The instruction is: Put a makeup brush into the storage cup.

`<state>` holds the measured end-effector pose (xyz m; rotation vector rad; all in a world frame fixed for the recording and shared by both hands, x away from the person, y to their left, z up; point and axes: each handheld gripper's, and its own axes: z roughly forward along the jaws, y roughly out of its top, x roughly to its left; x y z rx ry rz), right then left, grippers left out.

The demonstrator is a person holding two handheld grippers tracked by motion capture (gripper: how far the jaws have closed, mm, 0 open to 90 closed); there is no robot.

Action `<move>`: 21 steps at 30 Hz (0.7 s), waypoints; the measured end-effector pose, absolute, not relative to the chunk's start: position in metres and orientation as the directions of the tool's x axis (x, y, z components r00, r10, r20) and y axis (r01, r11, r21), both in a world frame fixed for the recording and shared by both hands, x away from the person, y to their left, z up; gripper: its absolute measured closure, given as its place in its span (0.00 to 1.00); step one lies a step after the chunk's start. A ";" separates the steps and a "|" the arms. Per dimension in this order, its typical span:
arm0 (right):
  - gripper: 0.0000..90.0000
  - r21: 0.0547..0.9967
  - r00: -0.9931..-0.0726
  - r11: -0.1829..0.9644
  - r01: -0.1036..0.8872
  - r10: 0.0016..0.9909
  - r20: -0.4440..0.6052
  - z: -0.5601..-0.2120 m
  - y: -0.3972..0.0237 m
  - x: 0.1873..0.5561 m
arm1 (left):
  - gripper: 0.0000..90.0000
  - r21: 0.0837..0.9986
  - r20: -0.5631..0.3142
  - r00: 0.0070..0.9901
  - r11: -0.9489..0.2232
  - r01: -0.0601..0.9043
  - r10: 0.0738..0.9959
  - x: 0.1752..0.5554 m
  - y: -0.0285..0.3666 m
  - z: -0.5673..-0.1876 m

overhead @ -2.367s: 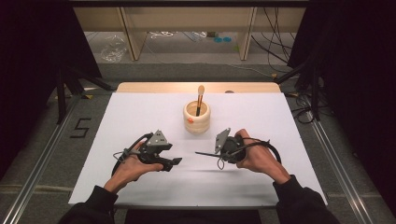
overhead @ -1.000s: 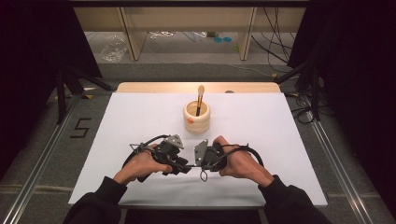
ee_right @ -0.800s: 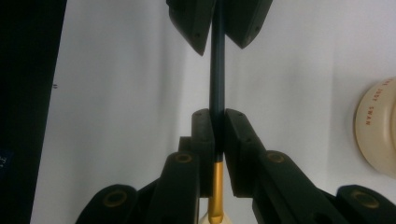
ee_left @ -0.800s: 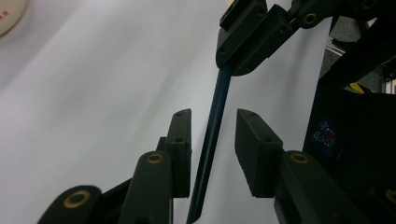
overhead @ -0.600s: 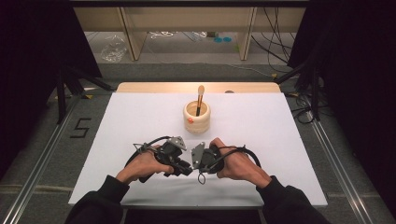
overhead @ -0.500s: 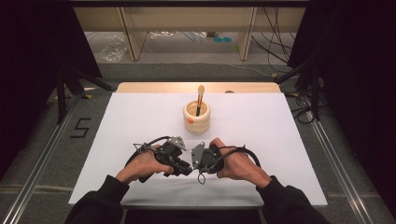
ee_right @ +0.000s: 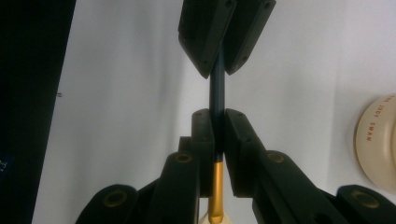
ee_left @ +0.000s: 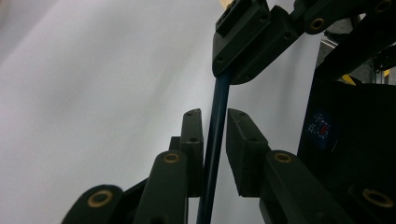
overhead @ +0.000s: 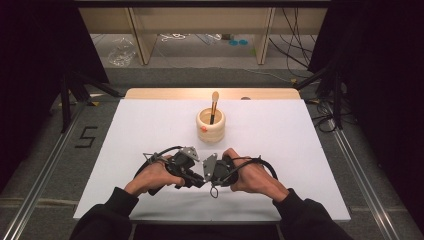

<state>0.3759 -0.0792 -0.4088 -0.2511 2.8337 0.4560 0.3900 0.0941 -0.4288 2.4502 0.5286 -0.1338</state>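
Observation:
My two grippers meet tip to tip near the front of the white table (overhead: 125,130). My right gripper (ee_right: 217,114) is shut on a thin brush with a dark blue handle (ee_right: 217,91); the brush's gold ferrule (ee_right: 215,191) sits behind the pads. The handle runs on between the jaws of my left gripper (ee_left: 214,116). Those jaws have just been closing around it, and a sliver of gap still shows beside the handle (ee_left: 218,98). In the high view the left gripper (overhead: 196,181) and right gripper (overhead: 209,176) face each other, each held by a hand.
A cream round cup (overhead: 210,125) stands at the table's middle, beyond the grippers, with another brush (overhead: 214,102) upright in it; the cup's rim (ee_right: 378,140) lies at the right edge of the right gripper view. Black cables trail from both grippers. Dark curtains flank the table.
Both hands have moved inward from well apart until the gripper tips meet. Over the last half second they hold still.

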 end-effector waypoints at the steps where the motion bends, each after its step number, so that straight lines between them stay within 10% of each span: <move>1: 0.92 0.280 -0.950 0.935 -0.219 -0.139 -0.280 -0.408 -0.079 0.376 | 0.86 0.557 -0.222 0.914 -0.725 0.405 0.340 0.390 0.094 -0.429; 21: 0.92 0.271 -0.938 0.923 -0.274 -0.194 -0.286 -0.410 -0.076 0.374 | 0.93 0.547 -0.259 0.920 -0.741 0.390 0.293 0.391 0.097 -0.433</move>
